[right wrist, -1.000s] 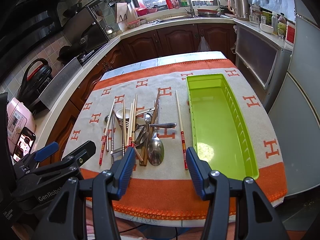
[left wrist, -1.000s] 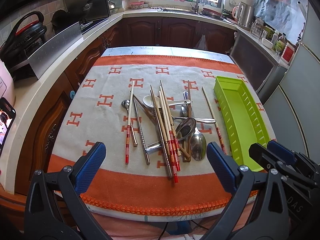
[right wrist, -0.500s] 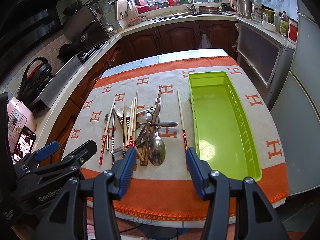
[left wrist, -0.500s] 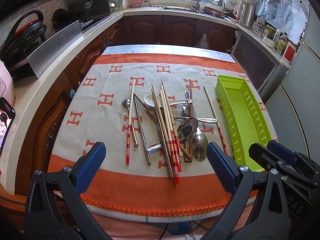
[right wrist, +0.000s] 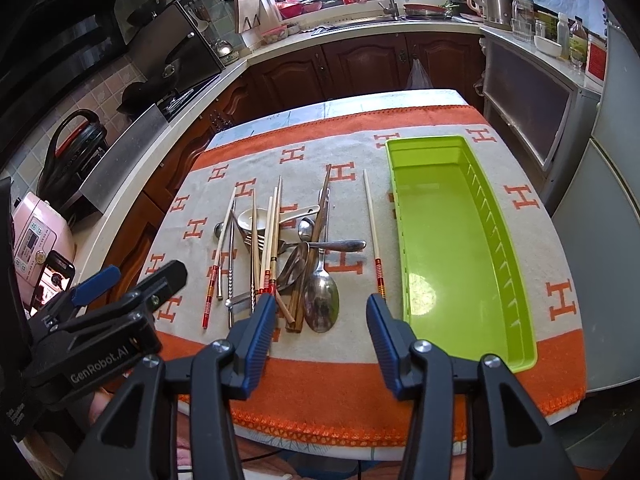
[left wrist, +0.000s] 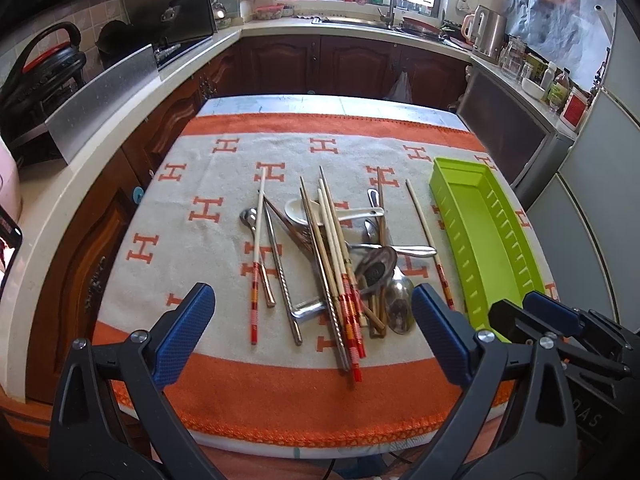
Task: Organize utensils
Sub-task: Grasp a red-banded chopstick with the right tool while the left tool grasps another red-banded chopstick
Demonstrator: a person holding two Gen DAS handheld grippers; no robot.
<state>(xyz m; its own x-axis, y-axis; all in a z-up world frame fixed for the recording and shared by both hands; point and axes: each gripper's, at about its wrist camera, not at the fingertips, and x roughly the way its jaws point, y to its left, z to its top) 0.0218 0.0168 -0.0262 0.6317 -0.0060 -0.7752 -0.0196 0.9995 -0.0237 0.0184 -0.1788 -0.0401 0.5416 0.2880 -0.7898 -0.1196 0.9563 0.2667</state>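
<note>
Sorting has not begun: our left gripper (left wrist: pixel 312 336) hangs wide, our right gripper (right wrist: pixel 320 324), just narrowing, is empty near the table's front edge; next, pinch the lone chopstick (right wrist: pixel 373 236) beside the green tray (right wrist: pixel 516 320).

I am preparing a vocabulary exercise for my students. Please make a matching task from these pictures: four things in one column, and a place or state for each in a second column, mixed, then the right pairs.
Things
1. green tray
2. large steel spoon
3. white ceramic spoon
4. single chopstick

Places or states
A. lies alone on the cloth, between the pile and the tray
B. holds nothing
C. under crossing chopsticks, at the far part of the pile
D. bowl turned to the near edge, at the pile's right side

Pairs: 1-B, 2-D, 3-C, 4-A
</note>
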